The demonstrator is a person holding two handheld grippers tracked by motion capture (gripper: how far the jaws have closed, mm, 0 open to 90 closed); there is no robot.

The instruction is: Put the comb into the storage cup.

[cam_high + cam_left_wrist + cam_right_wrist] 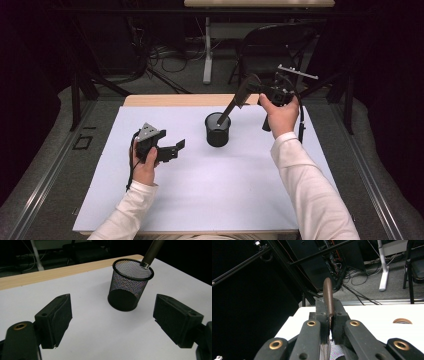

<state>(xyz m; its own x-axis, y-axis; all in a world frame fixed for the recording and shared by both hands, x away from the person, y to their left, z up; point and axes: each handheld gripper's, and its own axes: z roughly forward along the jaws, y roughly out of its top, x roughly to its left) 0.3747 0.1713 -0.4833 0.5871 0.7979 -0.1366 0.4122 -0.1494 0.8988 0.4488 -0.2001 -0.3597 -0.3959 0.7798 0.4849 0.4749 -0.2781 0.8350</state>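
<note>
A black mesh cup (218, 131) (127, 287) stands upright near the middle of the white board (200, 200). A dark slender stick (229, 111) (152, 251) (328, 297), a pen or a brush handle, leans into it from the upper right, its lower end inside the rim. My right gripper (246, 92) (330, 317) is shut on the stick's upper part, held above and to the right of the cup. My left gripper (176, 149) (112, 320) rests low to the left of the cup, pointing at it, open with nothing between its pads.
The white board covers most of a wooden table whose far edge (175, 100) shows behind the cup. Beyond the table are a folding chair (270, 45), a white table leg (207, 50) and floor cables. Dark frame struts stand at both sides.
</note>
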